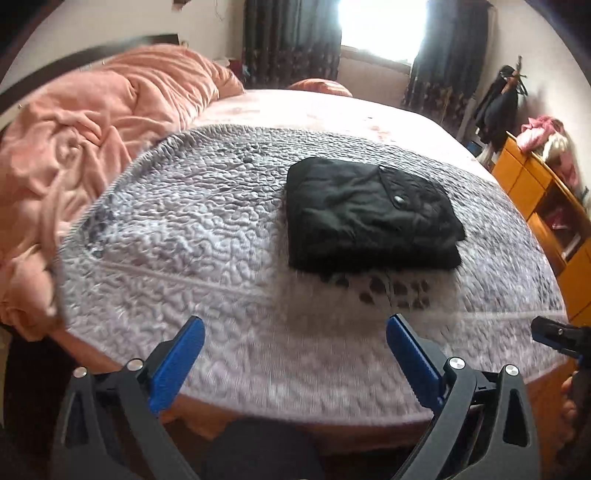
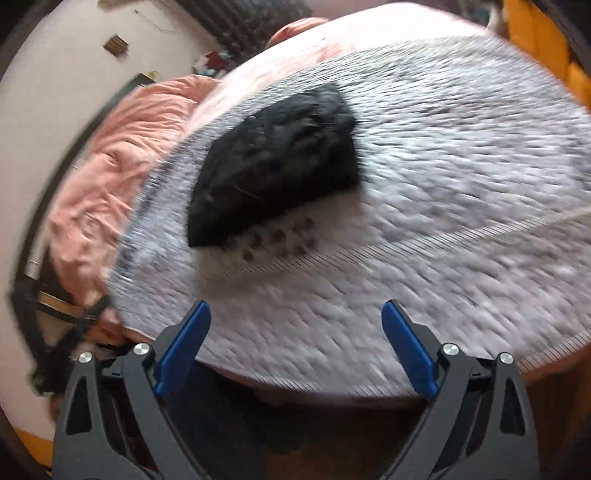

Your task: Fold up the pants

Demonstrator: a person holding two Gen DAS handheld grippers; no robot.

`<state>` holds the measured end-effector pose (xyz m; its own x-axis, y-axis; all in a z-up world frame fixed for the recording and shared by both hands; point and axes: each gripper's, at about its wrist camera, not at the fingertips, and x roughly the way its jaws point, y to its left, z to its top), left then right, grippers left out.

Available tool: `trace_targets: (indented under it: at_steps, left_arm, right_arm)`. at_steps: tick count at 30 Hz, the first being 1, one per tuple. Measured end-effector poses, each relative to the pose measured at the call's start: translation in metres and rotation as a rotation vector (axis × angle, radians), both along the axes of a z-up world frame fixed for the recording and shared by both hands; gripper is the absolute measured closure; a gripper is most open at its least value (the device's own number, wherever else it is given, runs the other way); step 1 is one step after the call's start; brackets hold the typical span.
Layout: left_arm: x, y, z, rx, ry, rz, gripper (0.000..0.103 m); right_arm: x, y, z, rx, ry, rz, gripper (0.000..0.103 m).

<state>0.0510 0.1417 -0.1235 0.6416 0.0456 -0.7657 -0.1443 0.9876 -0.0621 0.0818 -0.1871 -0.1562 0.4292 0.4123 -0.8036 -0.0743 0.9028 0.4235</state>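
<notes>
Black pants [image 1: 369, 218] lie folded into a compact rectangle on the grey quilted bedspread [image 1: 192, 229], a button showing on top. The right wrist view shows the same pants [image 2: 280, 162] as a blurred dark bundle. My left gripper [image 1: 295, 332] hangs open over the near edge of the bed, well short of the pants, with nothing between its blue pads [image 1: 177, 362]. My right gripper [image 2: 295, 317] is likewise open and empty near the bed's front edge. Part of the right gripper [image 1: 554, 334] shows at the right edge of the left wrist view.
A rumpled peach duvet [image 1: 81, 140] is piled on the left side of the bed. An orange wooden cabinet [image 1: 535, 192] stands to the right, with clothes on top. A curtained window [image 1: 380, 29] is at the back. A person's fingers [image 1: 567, 406] show at bottom right.
</notes>
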Motion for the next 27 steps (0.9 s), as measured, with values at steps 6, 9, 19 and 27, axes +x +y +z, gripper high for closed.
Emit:
trace_targets:
  at_steps: [6,9,19,27]
  left_arm:
    - [-0.074,-0.016,0.022,-0.047,-0.012,0.018,0.004]
    - [-0.110,-0.029,0.050,-0.046,-0.063,0.020,0.004]
    - [-0.180,-0.067,0.136,0.047,-0.182,0.032,0.004]
    - [-0.201,-0.078,0.180,0.063,-0.261,0.012,0.004]
  right_arm:
    - [-0.079,-0.008,0.027,-0.190,-0.088,-0.039,0.007]
    - [-0.108,-0.005,0.061,-0.231,-0.152,-0.047,0.007]
    - [-0.181,0.021,0.190,-0.331,-0.438,-0.090,0.006]
    - [-0.216,0.031,0.239,-0.348,-0.535,-0.084,0.006]
